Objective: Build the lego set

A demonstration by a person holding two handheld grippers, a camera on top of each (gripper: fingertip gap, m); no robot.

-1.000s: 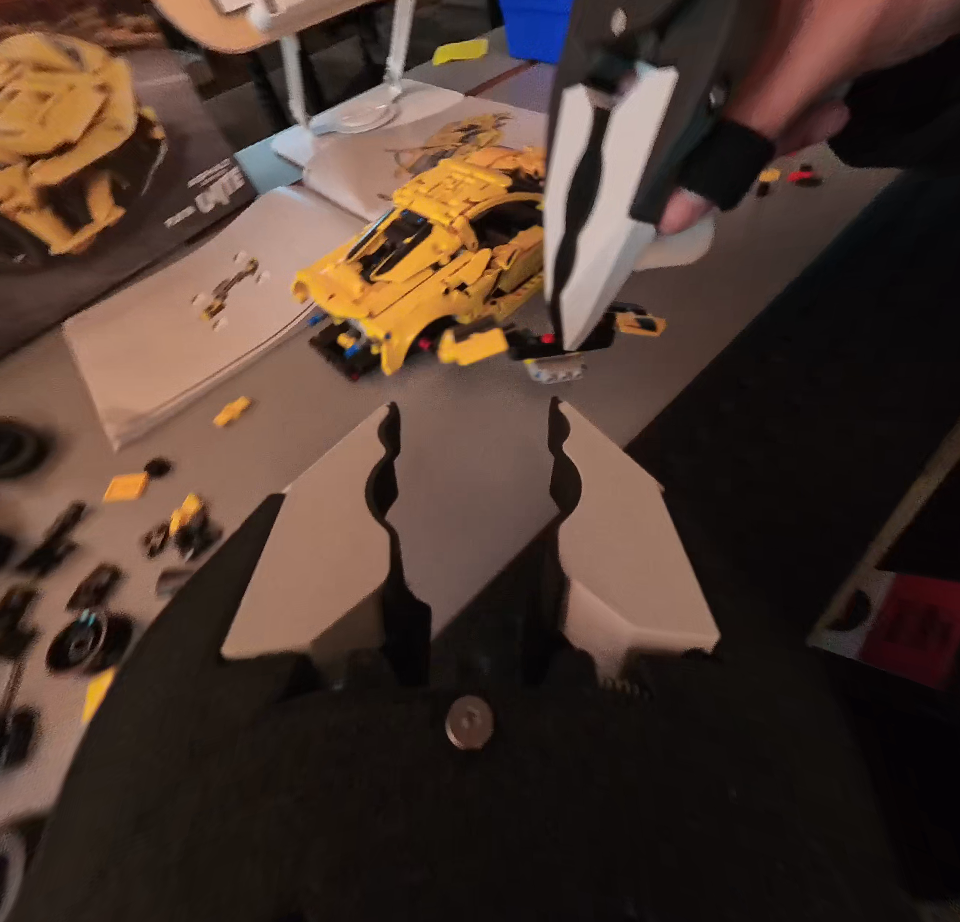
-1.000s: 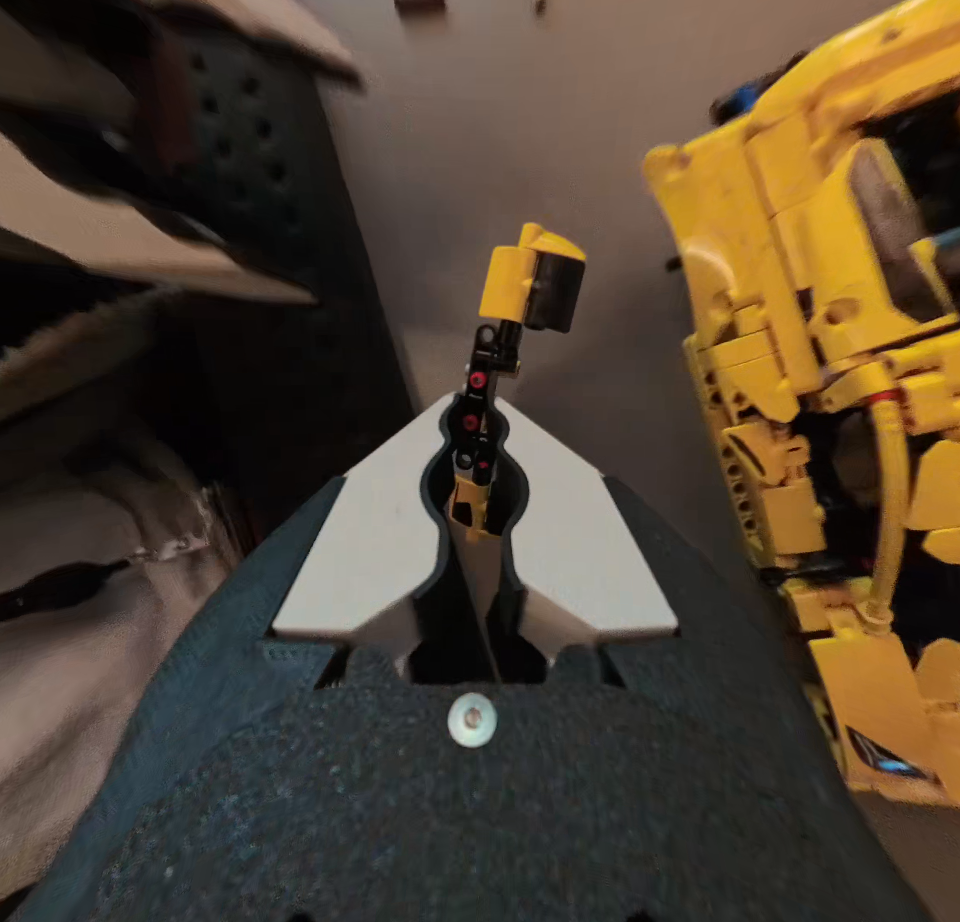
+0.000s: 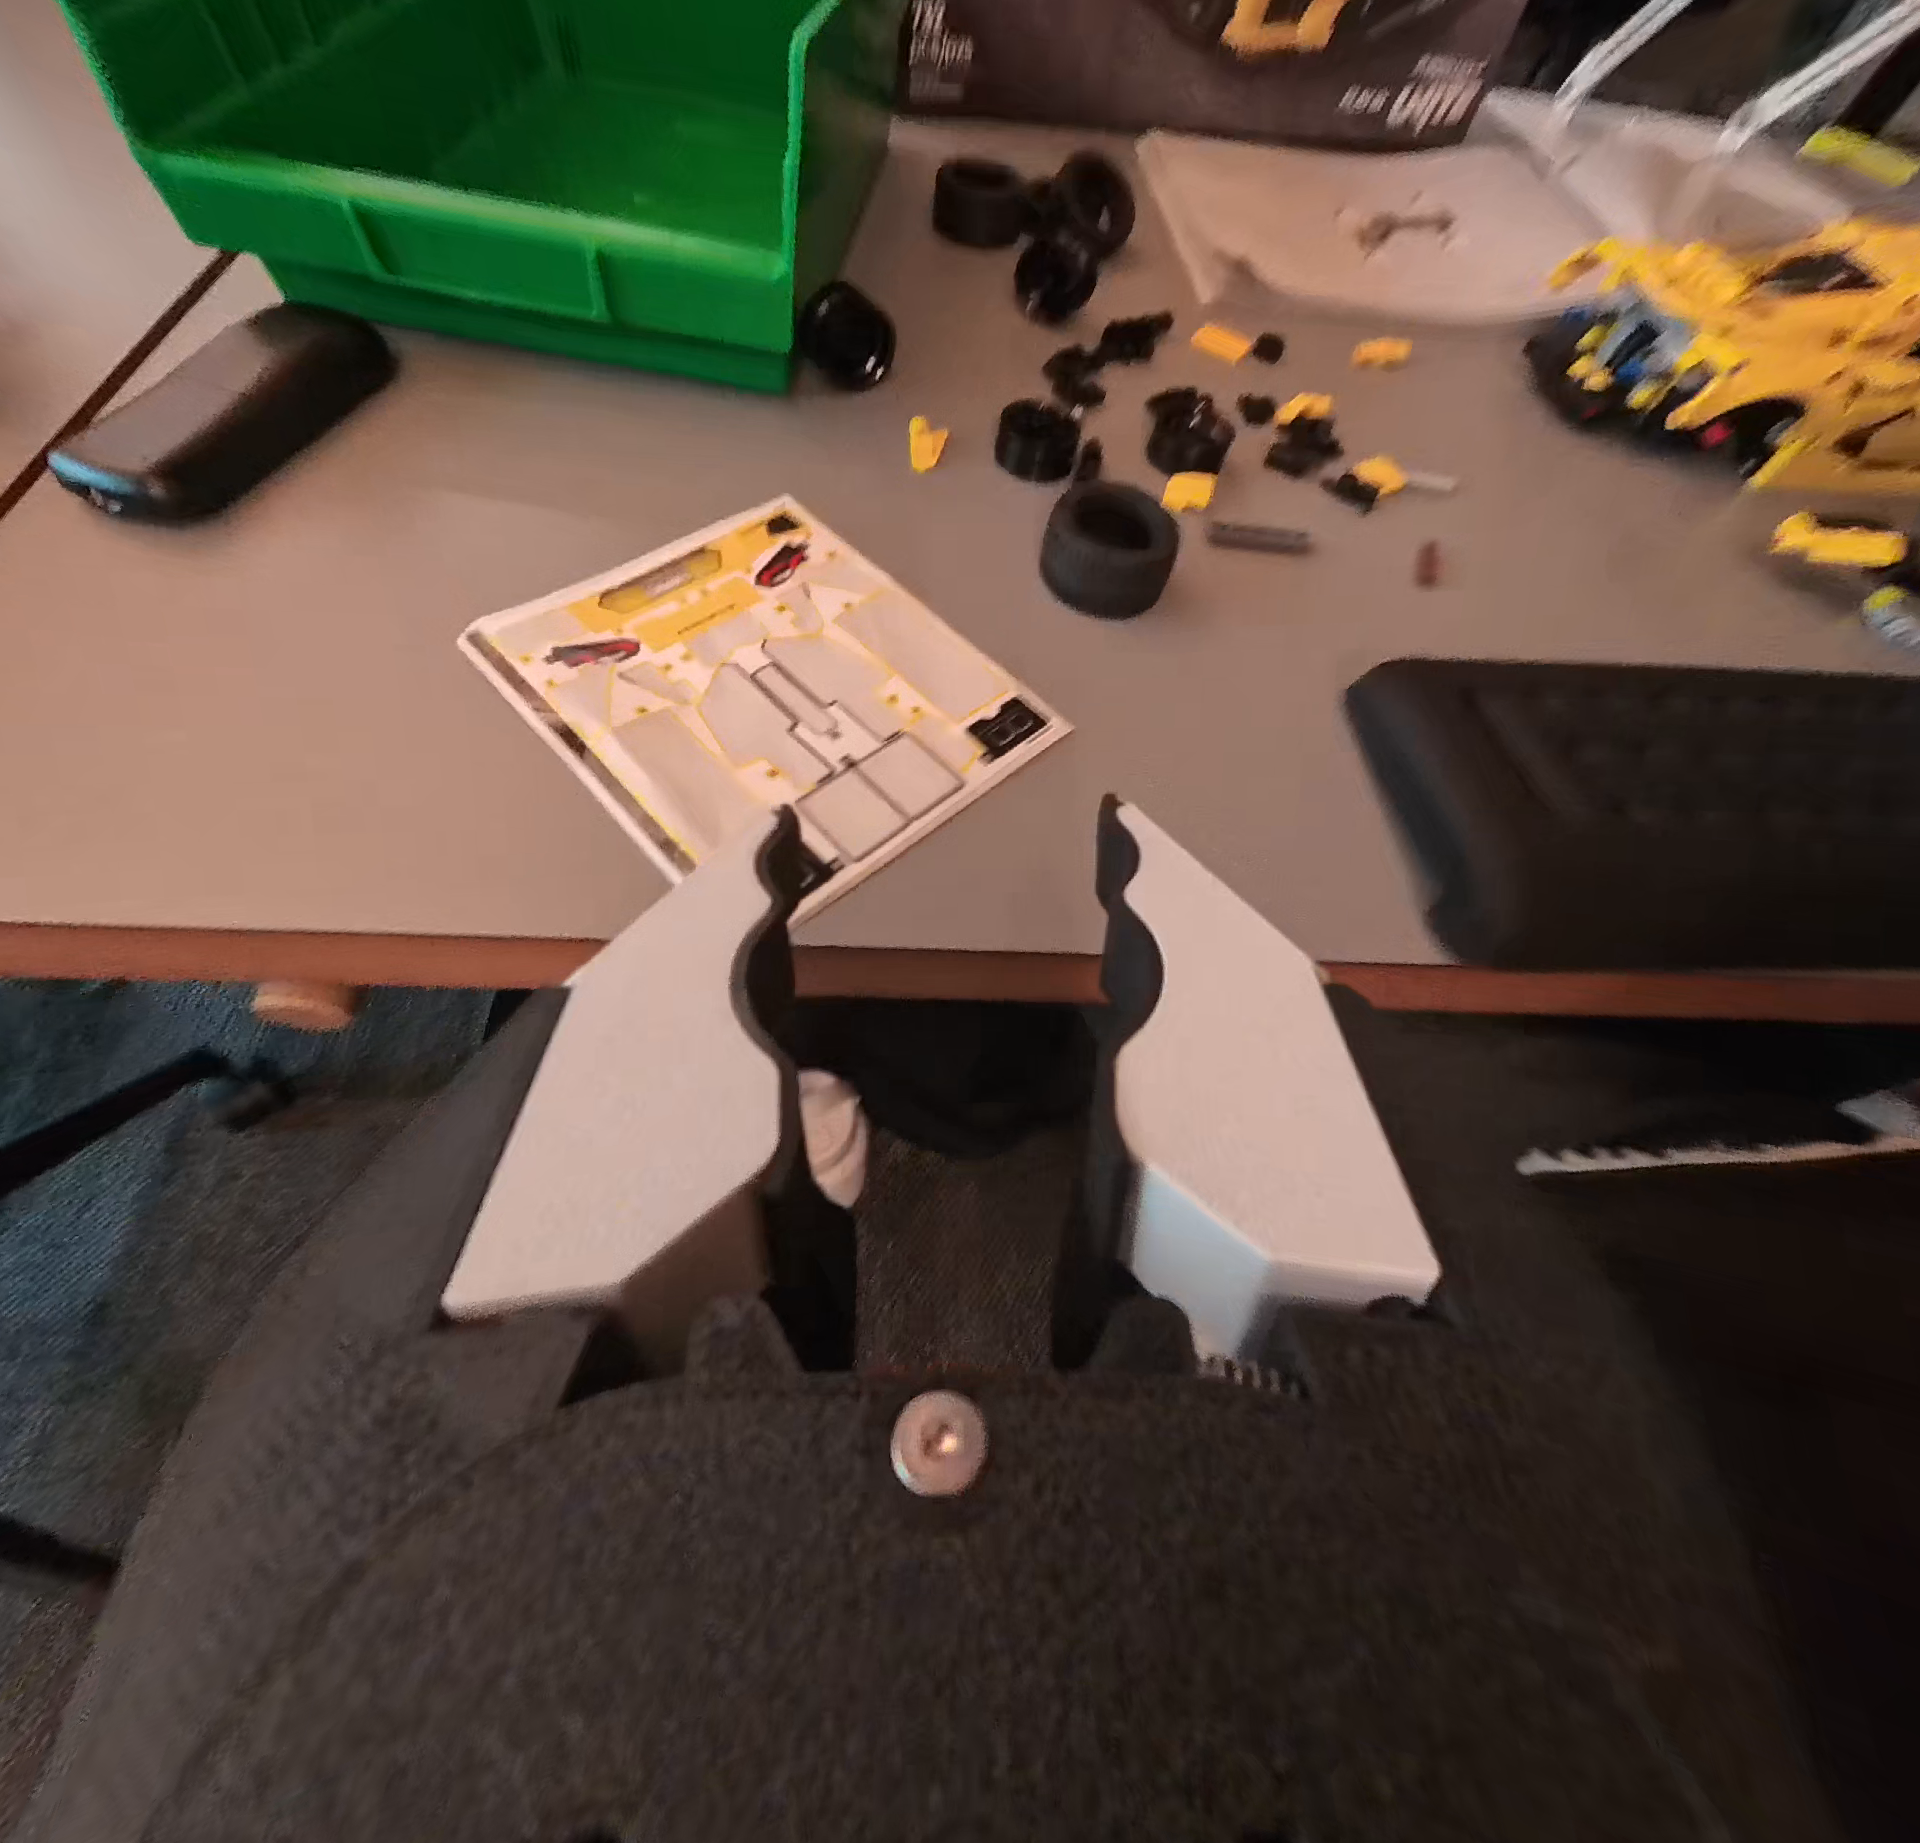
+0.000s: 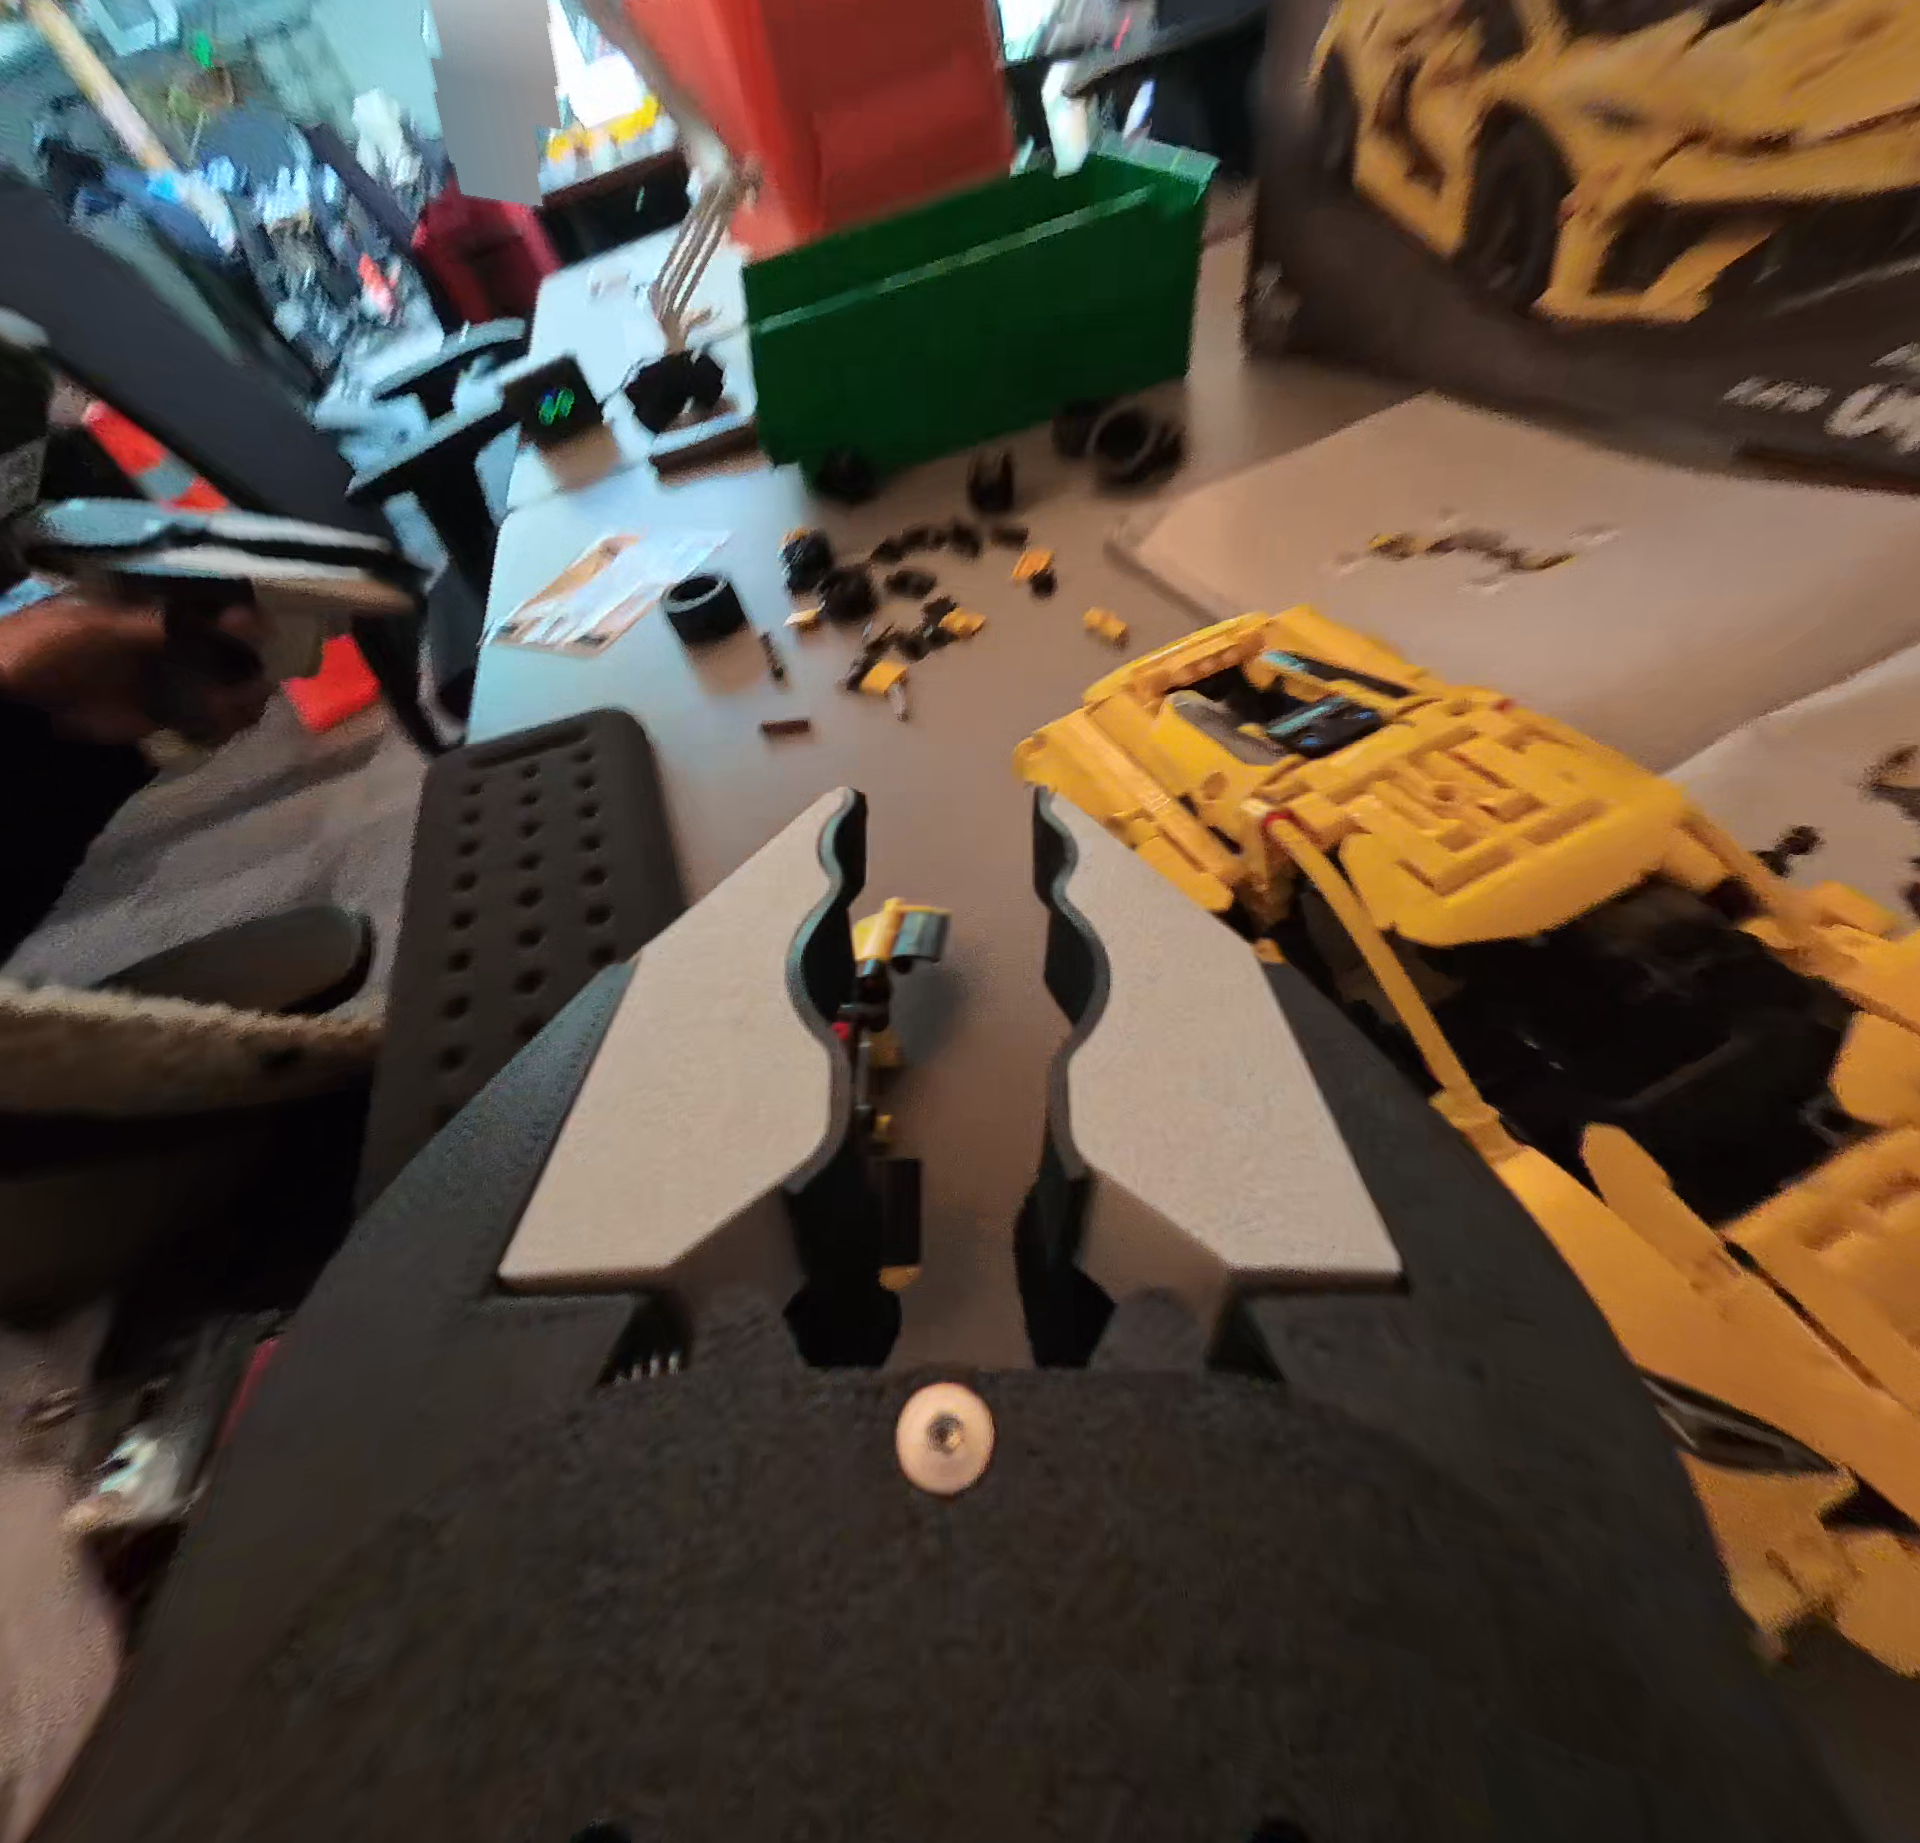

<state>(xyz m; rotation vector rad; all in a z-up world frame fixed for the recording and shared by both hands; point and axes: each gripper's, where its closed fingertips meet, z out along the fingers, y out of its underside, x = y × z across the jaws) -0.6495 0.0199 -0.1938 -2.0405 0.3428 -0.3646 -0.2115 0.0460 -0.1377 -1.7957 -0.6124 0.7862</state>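
I am holding my left gripper (image 3: pixel 940 837) spread and empty over the table edge (image 3: pixel 312 946), the sticker sheet (image 3: pixel 764 676) just ahead. My right gripper (image 4: pixel 948 822) is gaping too; the small yellow-black subassembly (image 4: pixel 883 1004) is lying between its fingers, the yellow car (image 4: pixel 1455 858) just right.

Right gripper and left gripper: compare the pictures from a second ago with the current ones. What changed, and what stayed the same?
The right gripper has opened and let go of the small black-and-yellow sub-assembly, which now lies on the table between its fingers. The left gripper has swung left, away from the yellow car, toward the sticker sheet and loose parts. The left gripper stays open and empty; the car stays on the table.
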